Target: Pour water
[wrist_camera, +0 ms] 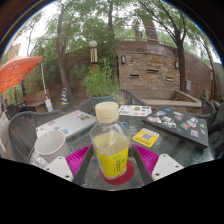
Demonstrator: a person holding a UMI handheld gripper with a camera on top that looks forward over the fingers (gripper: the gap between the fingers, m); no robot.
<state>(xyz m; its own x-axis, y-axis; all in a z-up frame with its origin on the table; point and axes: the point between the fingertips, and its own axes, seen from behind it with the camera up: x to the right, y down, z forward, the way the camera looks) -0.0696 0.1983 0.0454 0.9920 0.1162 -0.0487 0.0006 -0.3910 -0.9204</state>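
- The glass table (85,140) spreads under me, scattered with papers.
- My bottle (110,143) of yellow liquid, cream cap on top, stands upright between my fingers.
- My claw (112,161) is clenched on it, pink pads (78,157) pressing both sides.
- A white cup (48,146) sits just left.

Upright capped bottle (111,145) of yellow liquid

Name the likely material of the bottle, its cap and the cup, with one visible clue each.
Bottle: probably clear plastic; the yellow liquid shows through.
Cap: likely matte plastic; opaque, pale yellow.
Cup: white and opaque; paper or plastic, can't tell which.
The bottle stands between the gripper fingers.
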